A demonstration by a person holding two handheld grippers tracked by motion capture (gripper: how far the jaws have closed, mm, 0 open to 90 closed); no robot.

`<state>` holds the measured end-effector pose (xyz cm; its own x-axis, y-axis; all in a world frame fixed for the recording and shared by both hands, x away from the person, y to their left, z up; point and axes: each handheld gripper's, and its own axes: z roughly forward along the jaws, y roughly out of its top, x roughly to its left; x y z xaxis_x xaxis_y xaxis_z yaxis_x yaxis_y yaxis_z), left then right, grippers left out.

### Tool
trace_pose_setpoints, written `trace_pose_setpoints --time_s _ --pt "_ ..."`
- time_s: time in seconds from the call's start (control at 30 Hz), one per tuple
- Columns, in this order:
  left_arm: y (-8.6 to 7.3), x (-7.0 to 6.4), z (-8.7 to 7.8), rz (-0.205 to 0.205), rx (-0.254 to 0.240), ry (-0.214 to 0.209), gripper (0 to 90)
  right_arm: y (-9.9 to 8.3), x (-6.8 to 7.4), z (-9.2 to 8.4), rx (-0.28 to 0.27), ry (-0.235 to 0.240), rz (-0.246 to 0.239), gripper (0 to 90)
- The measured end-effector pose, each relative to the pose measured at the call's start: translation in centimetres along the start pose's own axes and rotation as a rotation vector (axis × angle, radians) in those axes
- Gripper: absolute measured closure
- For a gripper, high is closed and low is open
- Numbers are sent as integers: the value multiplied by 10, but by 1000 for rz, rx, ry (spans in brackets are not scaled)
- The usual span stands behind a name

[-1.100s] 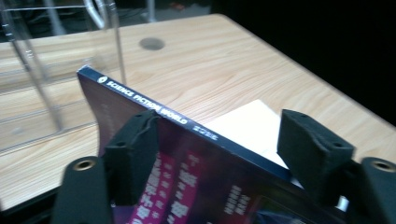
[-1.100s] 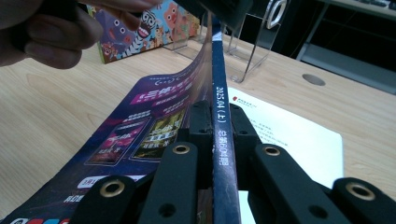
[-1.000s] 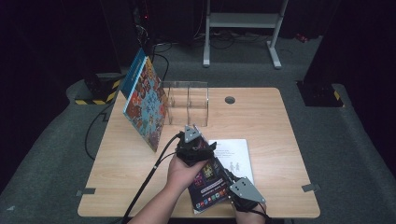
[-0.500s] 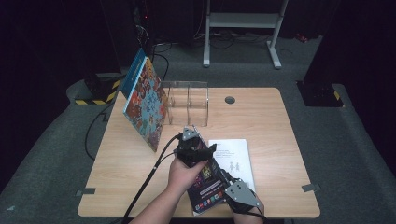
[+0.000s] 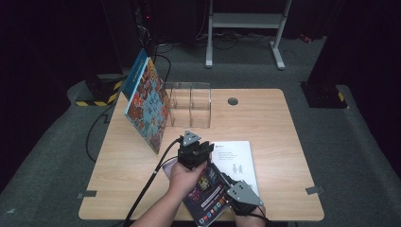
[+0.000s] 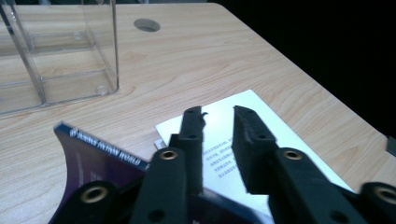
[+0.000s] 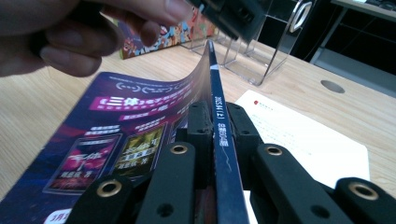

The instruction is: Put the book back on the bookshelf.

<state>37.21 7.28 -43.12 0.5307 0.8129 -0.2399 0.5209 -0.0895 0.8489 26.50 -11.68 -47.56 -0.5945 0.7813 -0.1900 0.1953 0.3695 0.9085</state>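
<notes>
A purple magazine (image 5: pixel 208 194) lies at the table's front edge, its one side curled up. My right gripper (image 5: pixel 227 182) is shut on its spine (image 7: pixel 219 135), with one jaw on each side of it. The left gripper (image 5: pixel 199 148), held in a hand, hovers over the magazine's far end. Its jaws (image 6: pixel 217 112) have just been closing. A gap still stands between them, and the pads press on nothing. The magazine's dark cover (image 6: pixel 88 158) shows low beside and under them. A white printed sheet (image 5: pixel 239 161) lies flat under the magazine's right side.
A clear acrylic holder (image 5: pixel 189 106) stands at the middle back of the table (image 5: pixel 283 137). A colourful picture book (image 5: pixel 146 106) leans upright at the back left. A cable hole (image 5: pixel 232 100) is near the far edge. Cables trail off the front left.
Both hands and the magazine stay where they were. In the high view nothing has visibly shifted.
</notes>
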Motion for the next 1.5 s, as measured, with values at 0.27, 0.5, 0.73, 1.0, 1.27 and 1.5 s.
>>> trace_pose_setpoints --time_s 0.27,0.5,0.73,1.0,1.27,1.5 --pt "-10 6 -23 97 -55 42 590 -3 -10 1 -10 24 78 832" --pt "-50 37 -32 106 -9 132 583 1 -33 -11 -98 -28 196 834" --pt "-79 45 -26 127 40 175 587 -10 -52 -13 -39 -85 255 827" --pt "-95 37 -20 147 79 182 565 -26 -65 -15 84 -70 271 749" --pt "-98 30 -22 159 108 182 567 -31 -73 -15 129 -64 315 668" --pt "-100 28 -25 157 124 177 562 -33 -83 -21 132 -93 322 615"
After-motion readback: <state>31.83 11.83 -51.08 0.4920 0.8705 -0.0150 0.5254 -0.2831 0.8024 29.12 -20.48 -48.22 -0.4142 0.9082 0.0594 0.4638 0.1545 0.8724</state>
